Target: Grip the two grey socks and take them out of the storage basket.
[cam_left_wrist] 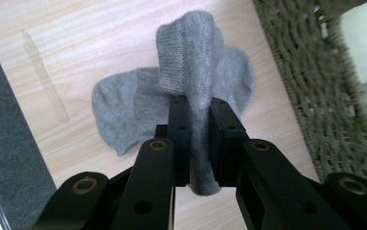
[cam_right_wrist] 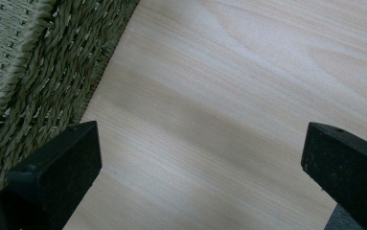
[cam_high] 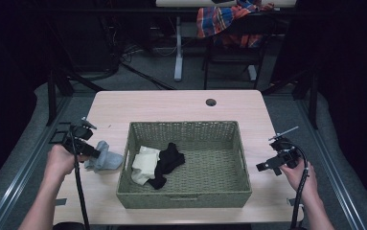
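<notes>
A grey sock (cam_high: 105, 161) lies bunched on the table just left of the woven basket (cam_high: 187, 196). My left gripper (cam_high: 94, 152) is shut on a fold of the grey sock (cam_left_wrist: 190, 81), which runs up between the two black jaws; the rest of it rests on the wood. A cream sock (cam_high: 145, 164) and a black sock (cam_high: 168, 163) lie inside the basket at its left side. My right gripper (cam_high: 263, 166) hovers over bare table right of the basket, jaws wide open with nothing between its fingers (cam_right_wrist: 61, 163).
The basket's woven wall (cam_left_wrist: 315, 91) stands close on the right in the left gripper view and at the left edge of the right gripper view (cam_right_wrist: 37, 57). A round cable hole (cam_high: 211, 102) sits at the table's far edge. A chair with a plaid cloth (cam_high: 229, 21) stands beyond the table.
</notes>
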A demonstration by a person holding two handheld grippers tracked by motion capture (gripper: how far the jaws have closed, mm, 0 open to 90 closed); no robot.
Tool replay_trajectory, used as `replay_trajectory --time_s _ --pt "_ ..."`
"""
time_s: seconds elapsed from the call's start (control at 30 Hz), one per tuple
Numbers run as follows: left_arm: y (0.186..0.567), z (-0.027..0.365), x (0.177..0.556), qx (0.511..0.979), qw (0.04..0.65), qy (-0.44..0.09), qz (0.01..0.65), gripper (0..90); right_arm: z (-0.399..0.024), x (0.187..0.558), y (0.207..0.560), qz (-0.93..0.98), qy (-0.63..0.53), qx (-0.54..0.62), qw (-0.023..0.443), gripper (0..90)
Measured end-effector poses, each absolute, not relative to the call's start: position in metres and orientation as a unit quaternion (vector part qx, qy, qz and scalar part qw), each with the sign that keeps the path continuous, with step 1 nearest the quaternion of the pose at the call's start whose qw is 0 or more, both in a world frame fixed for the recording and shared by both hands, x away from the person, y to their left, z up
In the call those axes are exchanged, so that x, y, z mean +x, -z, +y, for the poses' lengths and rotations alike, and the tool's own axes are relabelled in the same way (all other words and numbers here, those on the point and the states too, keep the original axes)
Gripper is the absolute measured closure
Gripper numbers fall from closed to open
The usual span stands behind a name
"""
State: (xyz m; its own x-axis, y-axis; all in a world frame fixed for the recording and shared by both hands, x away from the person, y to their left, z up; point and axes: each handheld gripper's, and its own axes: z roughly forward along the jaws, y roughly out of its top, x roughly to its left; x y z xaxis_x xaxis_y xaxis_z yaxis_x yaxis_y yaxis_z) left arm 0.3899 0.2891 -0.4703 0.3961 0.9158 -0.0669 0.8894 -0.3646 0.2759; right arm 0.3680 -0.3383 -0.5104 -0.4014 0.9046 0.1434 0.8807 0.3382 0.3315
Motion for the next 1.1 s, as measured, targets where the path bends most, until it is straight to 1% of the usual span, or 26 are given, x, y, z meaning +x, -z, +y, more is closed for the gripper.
replay_trajectory --time_s 0.13,0.67,0.83,0.9,0.93,1.07,1.1 --pt "0.479 0.29 0.39 0.821 0.135 -0.051 0.553 81.0 -0.338 0.368 0.51 0.817 -0.181 0.546 0.032 0.0" --pt "0.51 0.285 0.4 0.817 0.114 -0.029 0.565 80.0 -0.339 0.368 0.51 0.818 -0.181 0.545 0.03 0.0" --pt "0.518 0.282 0.402 0.819 0.108 -0.018 0.563 76.2 -0.339 0.368 0.51 0.818 -0.181 0.545 0.031 0.0" --pt "0.518 0.282 0.402 0.818 0.11 -0.016 0.564 71.3 -0.339 0.368 0.51 0.817 -0.182 0.546 0.032 0.0" --pt "0.516 0.283 0.401 0.817 0.112 -0.014 0.565 67.4 -0.339 0.368 0.51 0.818 -0.181 0.545 0.03 0.0" --pt "0.506 0.286 0.398 0.812 0.116 -0.032 0.571 37.6 -0.34 0.368 0.51 0.818 -0.182 0.545 0.03 0.0" --pt "0.502 0.287 0.396 0.812 0.118 -0.035 0.57 32.0 -0.34 0.368 0.51 0.818 -0.182 0.545 0.029 0.0"
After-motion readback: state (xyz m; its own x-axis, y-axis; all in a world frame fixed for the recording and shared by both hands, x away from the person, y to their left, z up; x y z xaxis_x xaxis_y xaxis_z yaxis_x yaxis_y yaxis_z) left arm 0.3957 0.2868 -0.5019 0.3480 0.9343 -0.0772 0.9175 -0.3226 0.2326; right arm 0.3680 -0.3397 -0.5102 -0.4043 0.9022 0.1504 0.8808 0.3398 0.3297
